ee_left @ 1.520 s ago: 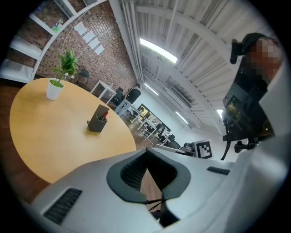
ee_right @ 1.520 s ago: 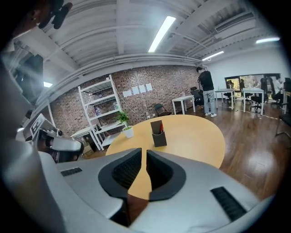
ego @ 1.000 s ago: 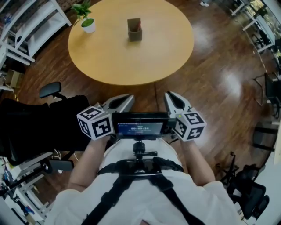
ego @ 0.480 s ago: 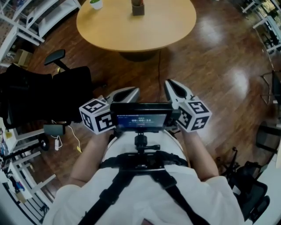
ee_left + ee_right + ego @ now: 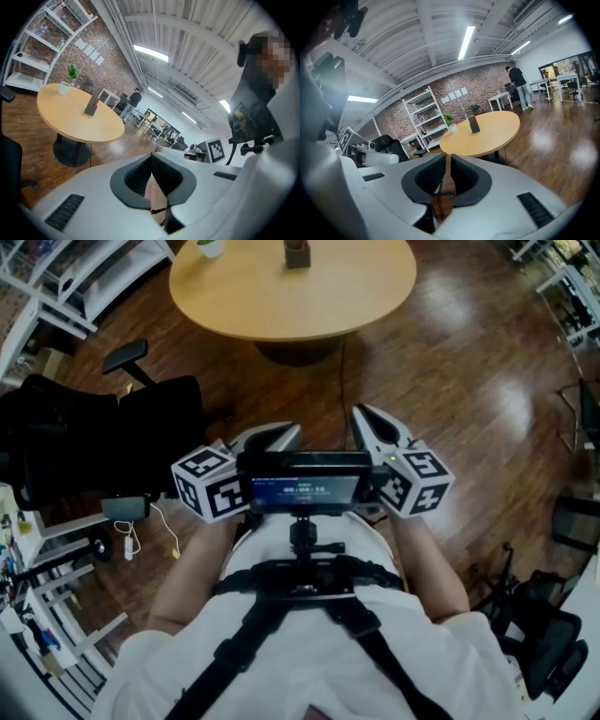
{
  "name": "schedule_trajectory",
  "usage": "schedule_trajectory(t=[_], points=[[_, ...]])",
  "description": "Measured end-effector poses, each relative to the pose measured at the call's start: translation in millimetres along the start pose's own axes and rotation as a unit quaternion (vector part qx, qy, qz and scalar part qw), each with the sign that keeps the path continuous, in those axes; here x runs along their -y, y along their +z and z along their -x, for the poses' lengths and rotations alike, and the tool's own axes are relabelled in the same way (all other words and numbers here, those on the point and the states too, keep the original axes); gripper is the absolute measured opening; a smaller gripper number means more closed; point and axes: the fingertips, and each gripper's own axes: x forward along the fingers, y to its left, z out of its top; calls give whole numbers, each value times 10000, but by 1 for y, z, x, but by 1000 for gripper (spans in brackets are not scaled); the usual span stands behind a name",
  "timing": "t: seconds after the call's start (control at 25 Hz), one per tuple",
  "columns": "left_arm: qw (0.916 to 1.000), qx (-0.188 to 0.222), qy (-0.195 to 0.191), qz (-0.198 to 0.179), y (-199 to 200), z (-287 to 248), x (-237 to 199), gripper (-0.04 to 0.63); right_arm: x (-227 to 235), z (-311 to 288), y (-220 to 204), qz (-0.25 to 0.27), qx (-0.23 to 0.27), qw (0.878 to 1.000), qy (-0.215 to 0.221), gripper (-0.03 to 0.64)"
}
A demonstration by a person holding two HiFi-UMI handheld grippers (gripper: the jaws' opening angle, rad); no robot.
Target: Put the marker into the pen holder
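Observation:
The dark pen holder (image 5: pixel 297 253) stands on the round wooden table (image 5: pixel 309 296) at the top edge of the head view, far from both grippers. It also shows in the left gripper view as the pen holder (image 5: pixel 91 107) and in the right gripper view as the pen holder (image 5: pixel 474 125), with a reddish tip at its top. No loose marker shows on the table. My left gripper (image 5: pixel 281 431) and right gripper (image 5: pixel 360 414) are held close to the chest over the floor. The left gripper (image 5: pixel 151 157) and right gripper (image 5: pixel 446 157) have their jaws together with nothing between them.
A small potted plant (image 5: pixel 206 247) sits at the table's left. A black office chair (image 5: pixel 112 442) stands left of me, with white shelving (image 5: pixel 84 277) behind it. A screen on a chest rig (image 5: pixel 302 491) sits between the grippers. More chairs (image 5: pixel 553 652) stand at the right.
The table and pen holder have slid towards the top of the head view, and more floor lies between them and the grippers. Both grippers stay by the chest, jaws unchanged.

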Motion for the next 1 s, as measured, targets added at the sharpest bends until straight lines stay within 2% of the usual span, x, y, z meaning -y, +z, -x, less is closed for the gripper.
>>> schedule_trajectory(t=[0.2, 0.4, 0.68, 1.0], points=[[9999, 46, 63, -112, 14, 20, -13, -8, -14, -8, -4, -16, 33, 9999, -169, 17], [9999, 41, 135, 28, 13, 37, -31, -8, -22, -13, -7, -44, 69, 9993, -363, 9], [10000, -32, -39, -5, 9, 37, -24, -8, -23, -8, -9, -65, 88, 9984, -560, 2], [9997, -105, -199, 15, 0, 33, -20, -8, -28, -7, -12, -74, 114, 9982, -581, 0]])
